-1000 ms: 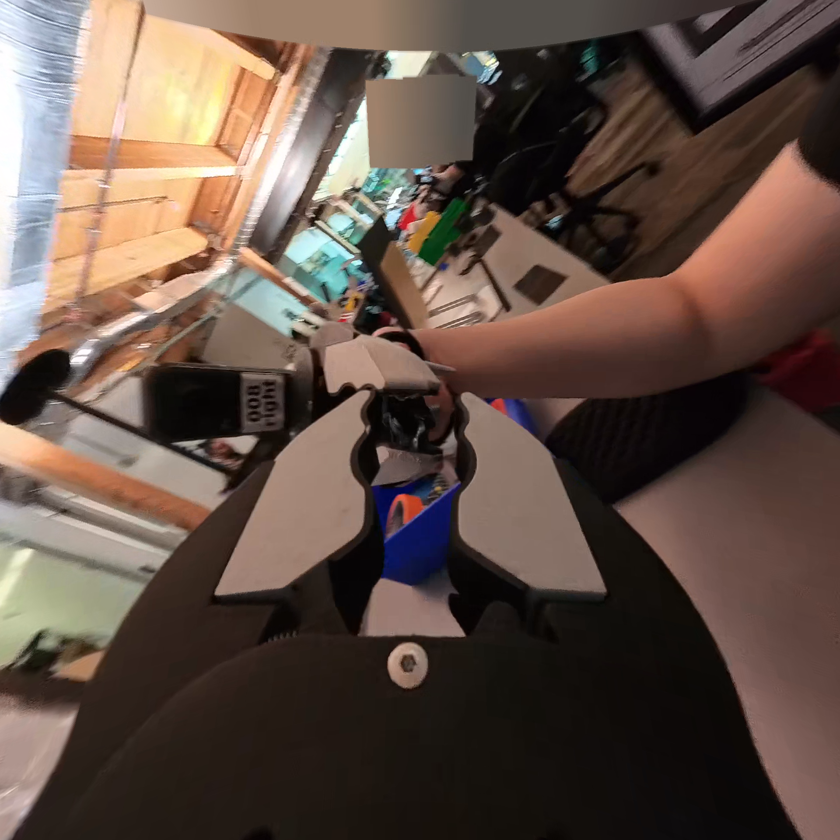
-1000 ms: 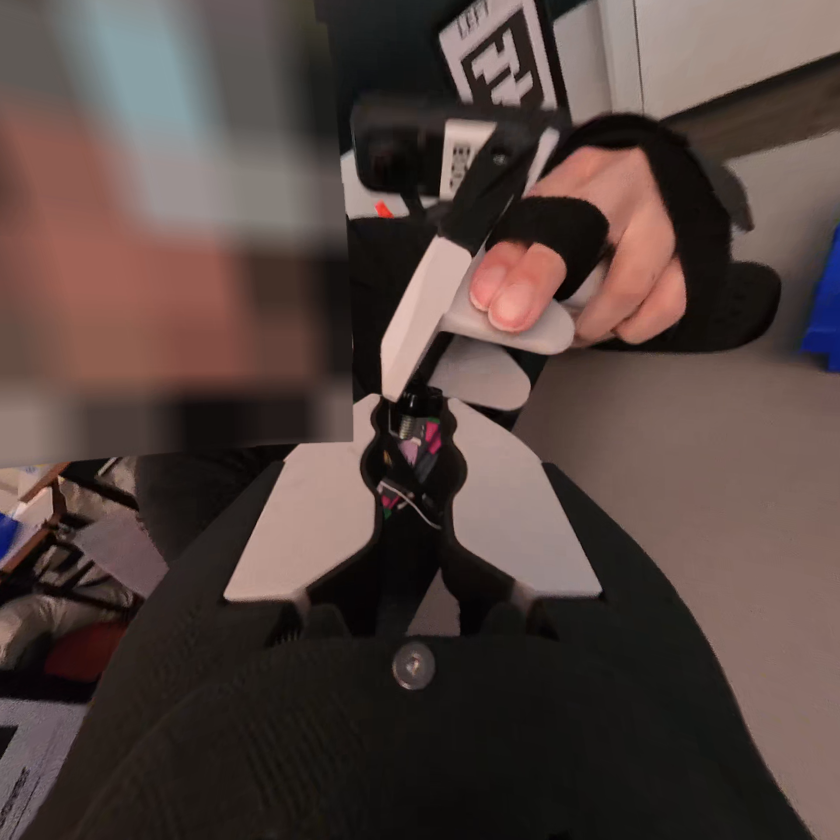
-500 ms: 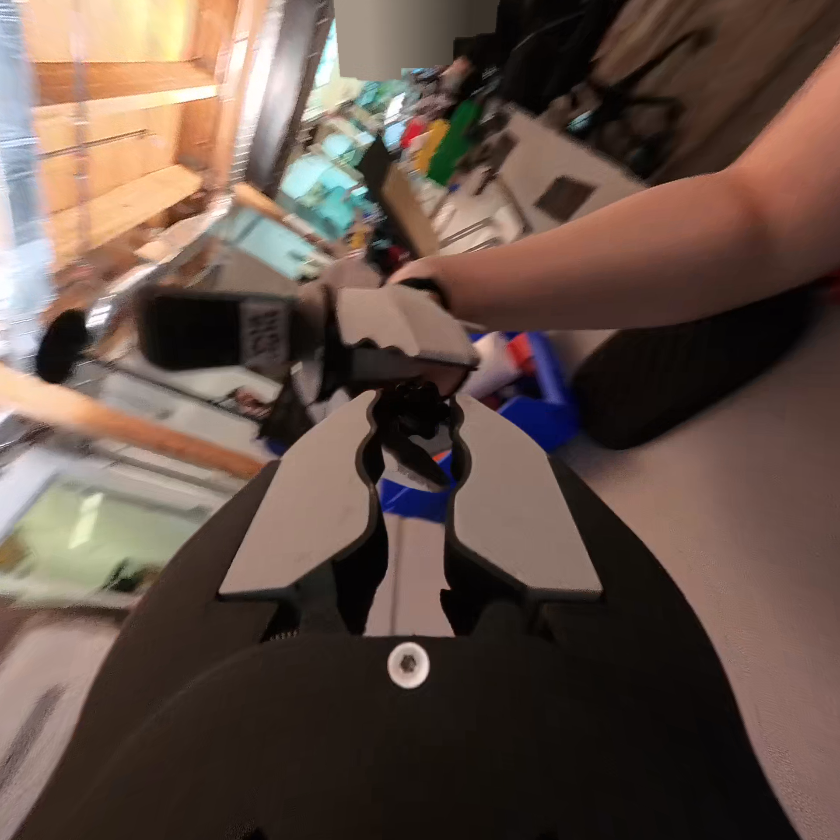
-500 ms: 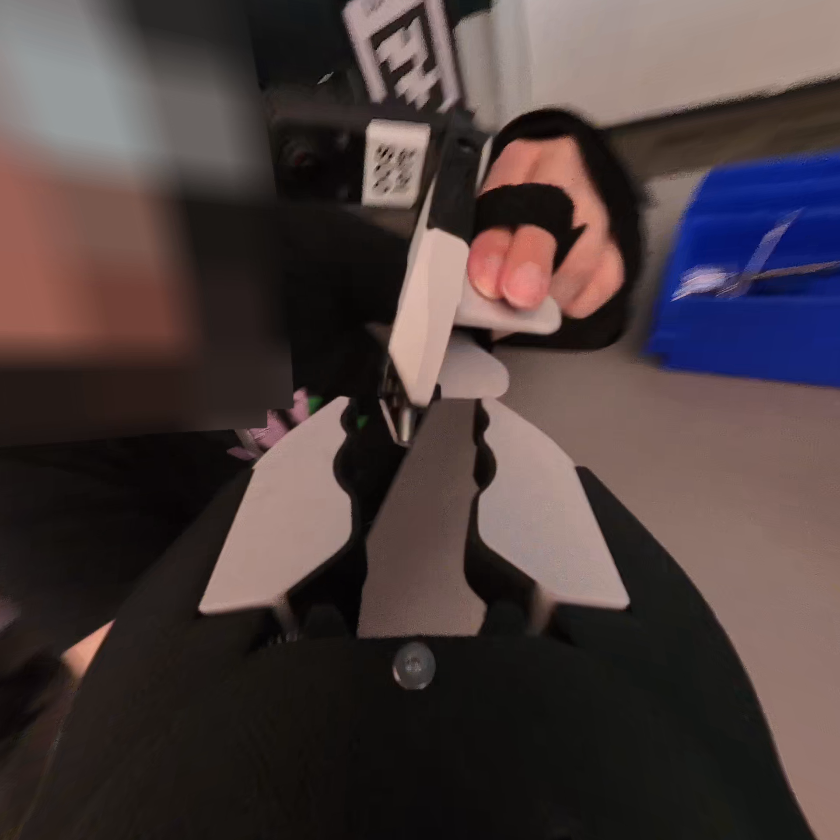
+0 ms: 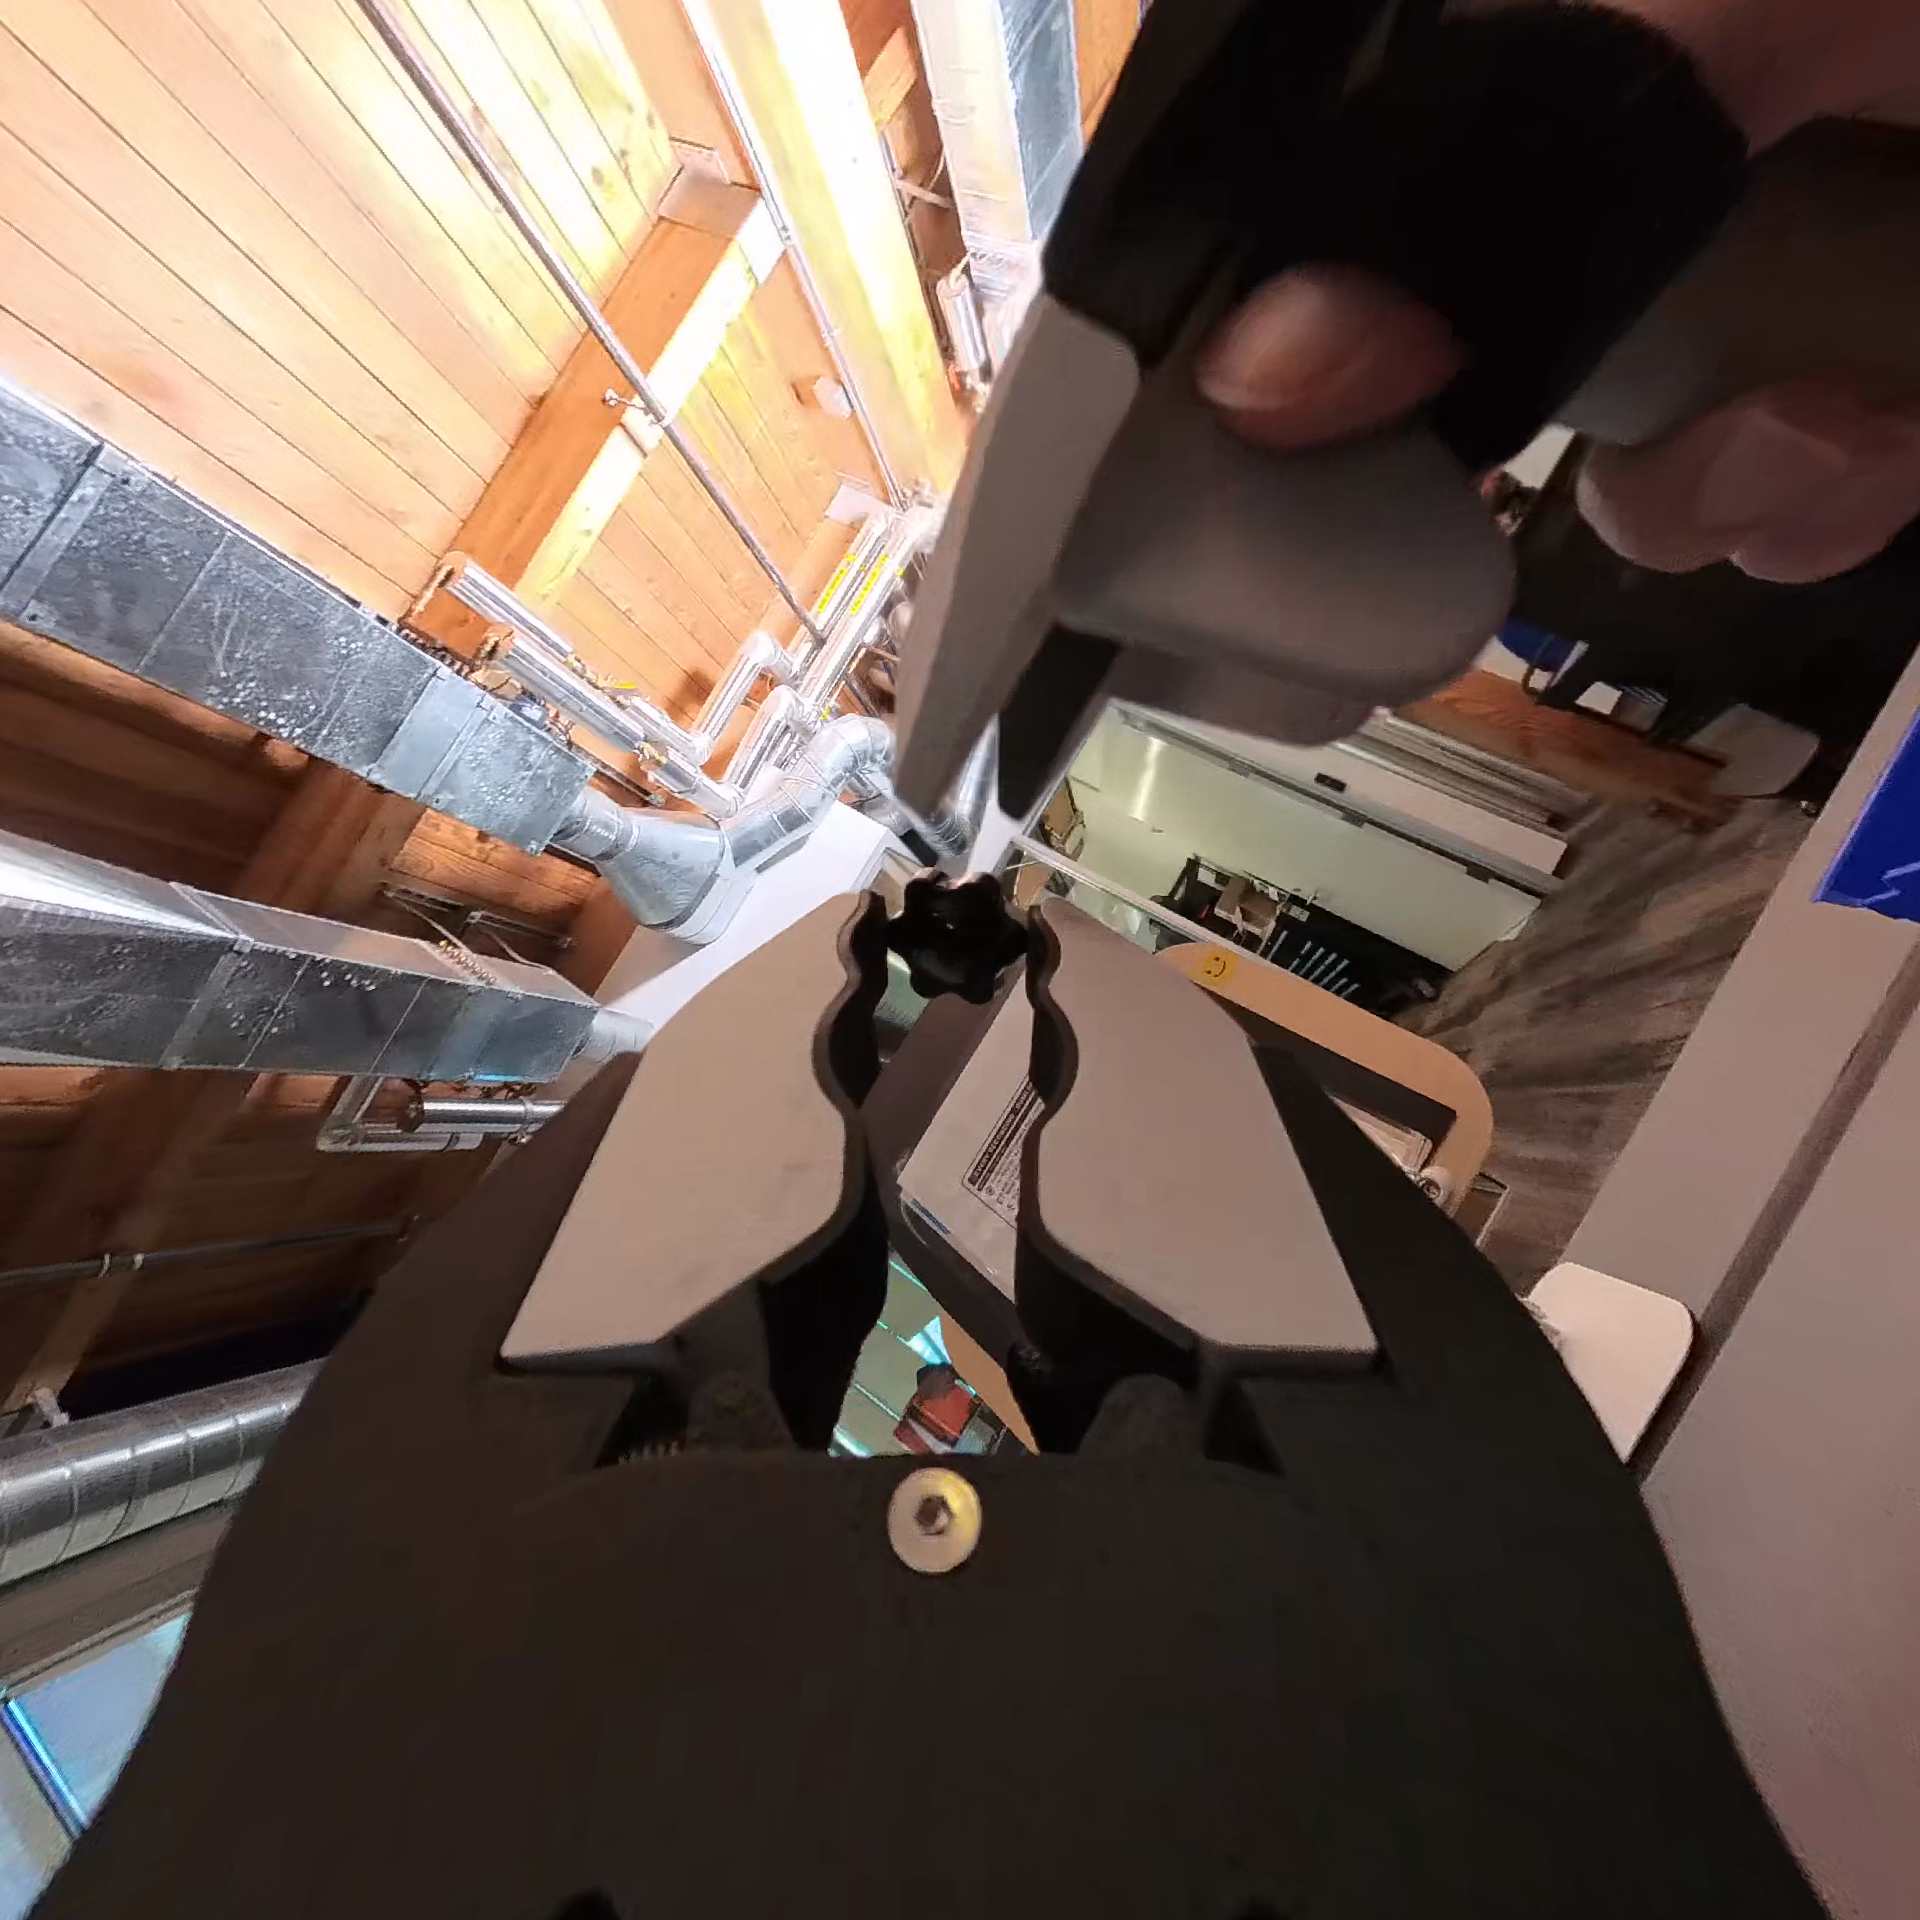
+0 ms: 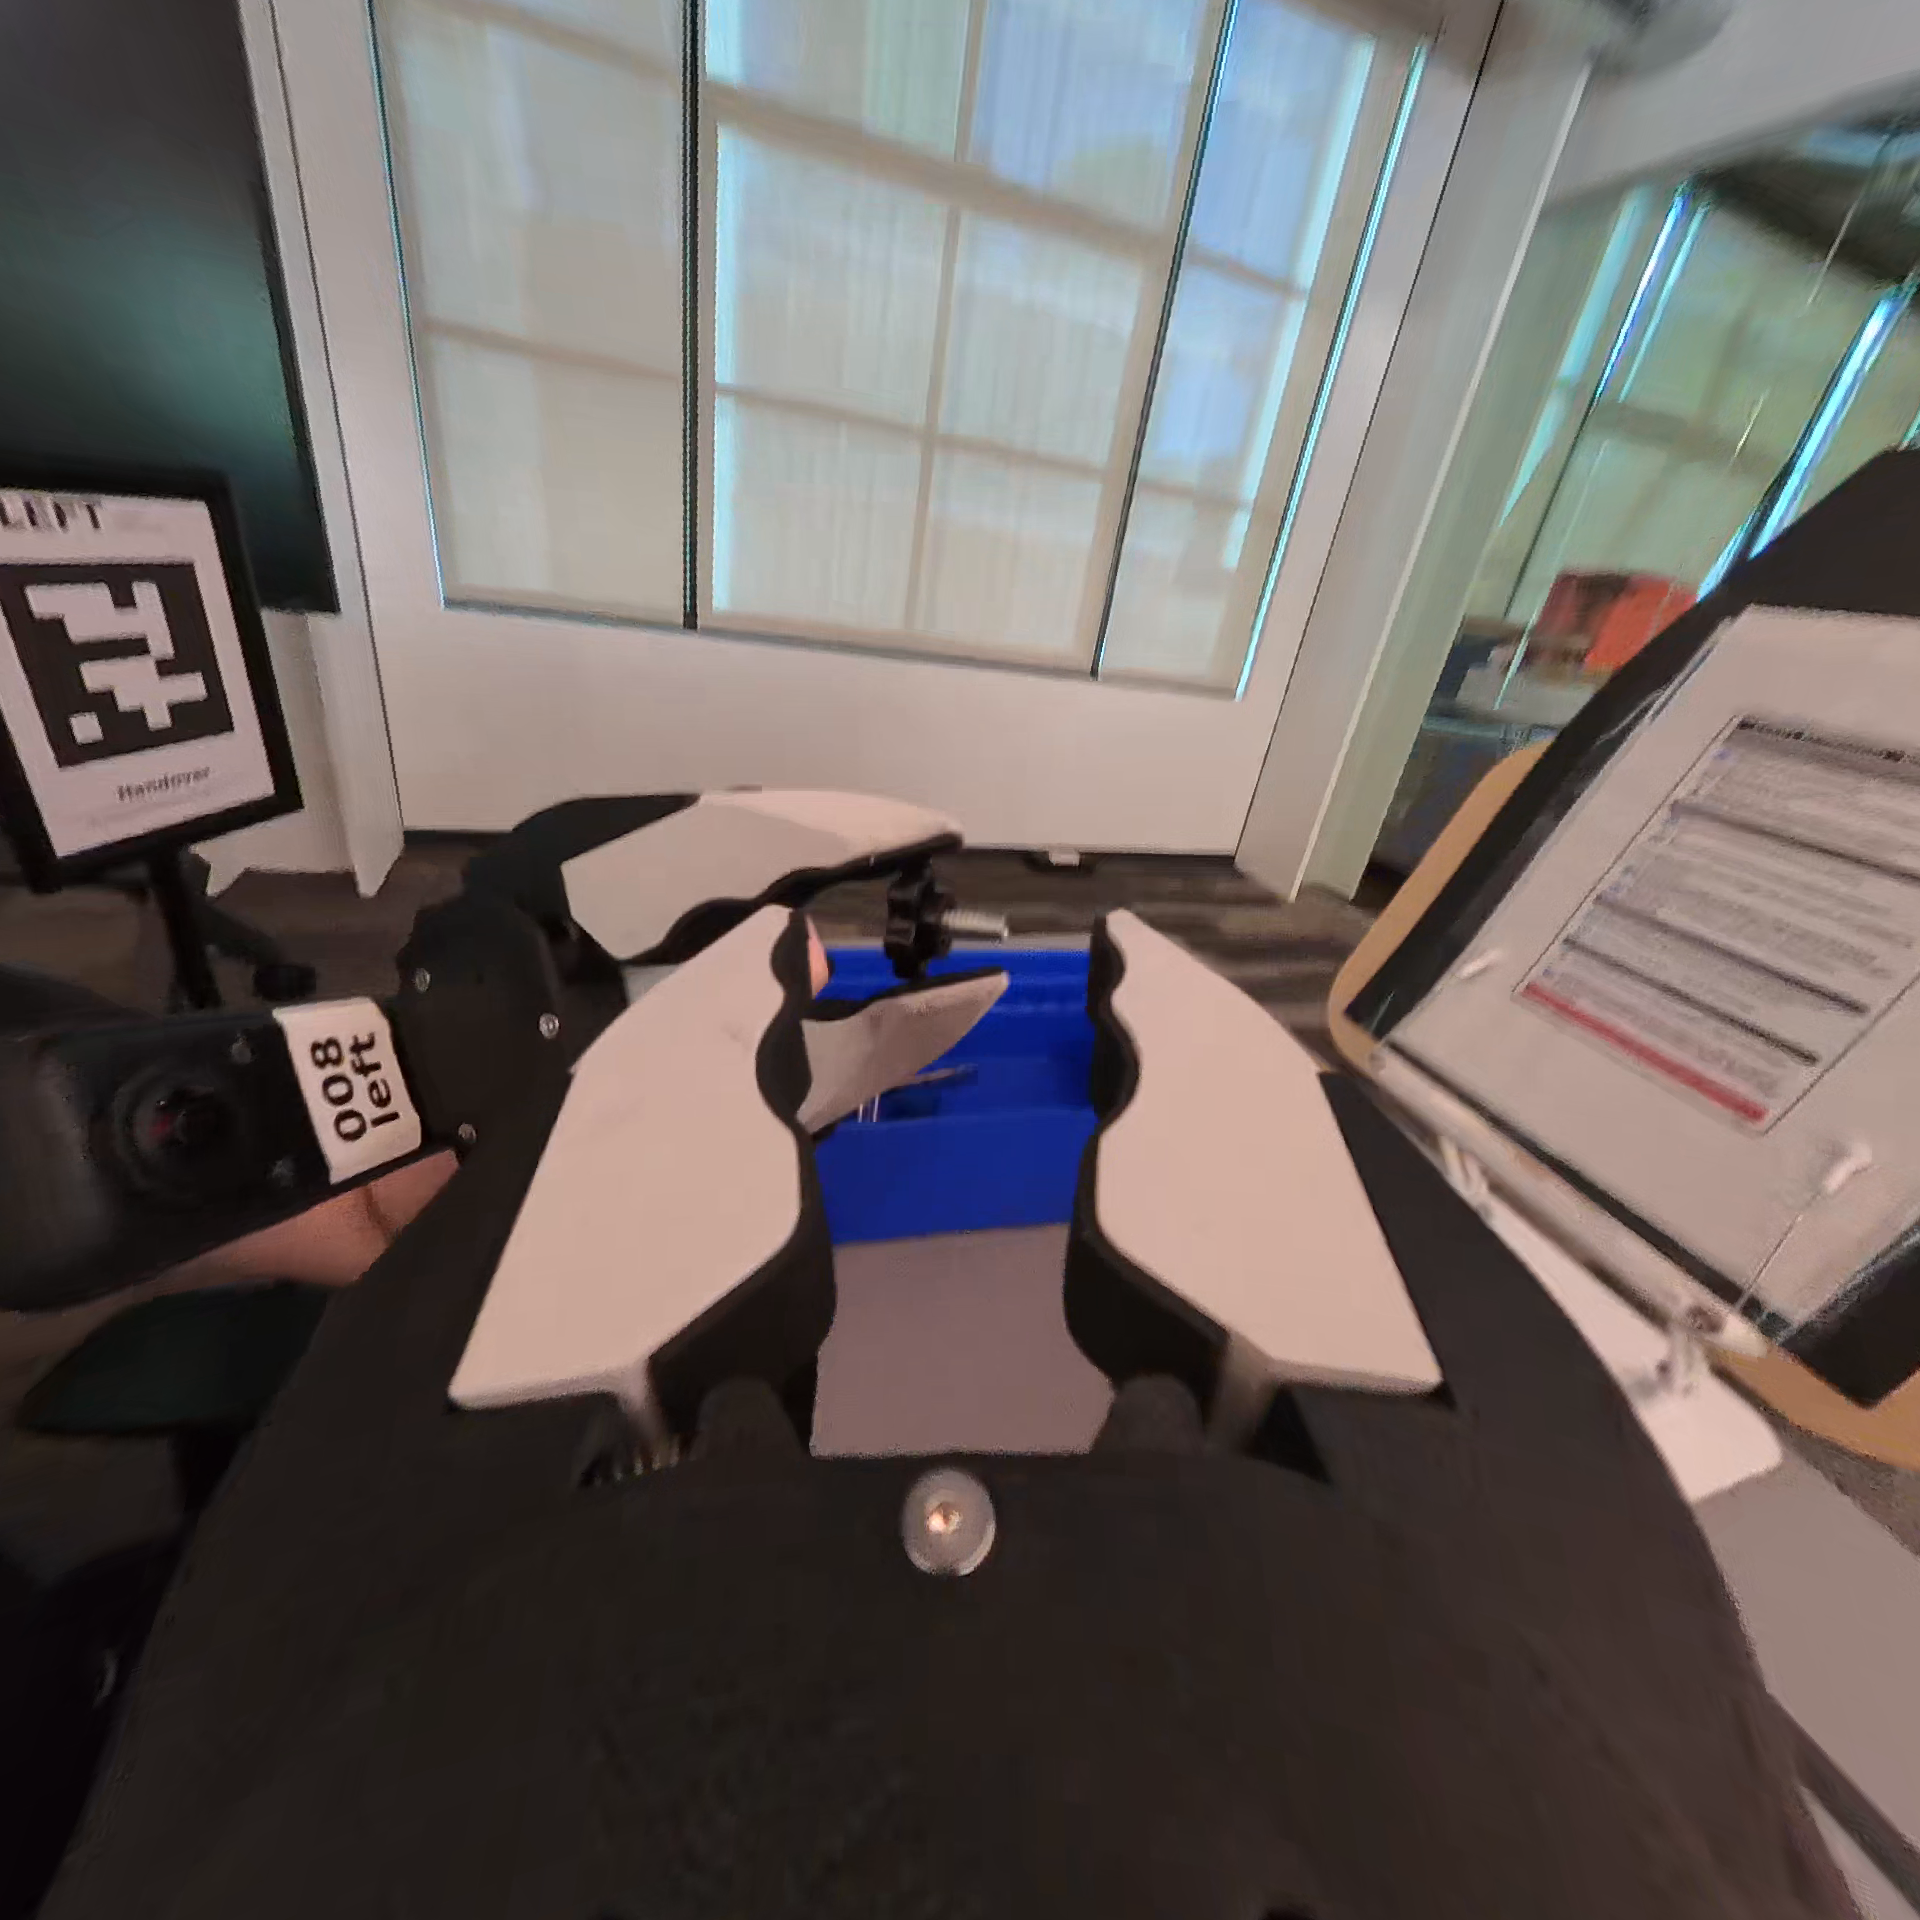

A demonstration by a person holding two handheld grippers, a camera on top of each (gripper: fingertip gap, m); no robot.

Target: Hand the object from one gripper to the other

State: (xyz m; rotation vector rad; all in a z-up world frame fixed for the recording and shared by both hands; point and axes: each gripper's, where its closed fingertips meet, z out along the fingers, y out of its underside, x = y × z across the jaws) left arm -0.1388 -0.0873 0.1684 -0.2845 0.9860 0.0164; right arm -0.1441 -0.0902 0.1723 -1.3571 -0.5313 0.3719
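Gripping: left gripper (image 5: 951, 930) pinches black knob (image 5: 954, 948) at its fingertips.
Released: right gripper (image 6: 948, 940) gapes, empty, behind knob.
Risk: shallow tip hold; knob could slip toward blue bin (image 6: 951, 1174) below.

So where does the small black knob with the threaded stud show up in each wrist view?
Left wrist view: the black knob sits centre frame, pinched between the left gripper fingertips, under the other gripper's grey fingers.
Right wrist view: the knob is upper centre, held in the left gripper, beyond the open right gripper.
Shared landmark: the blue bin, a sliver at the right edge in the left view.
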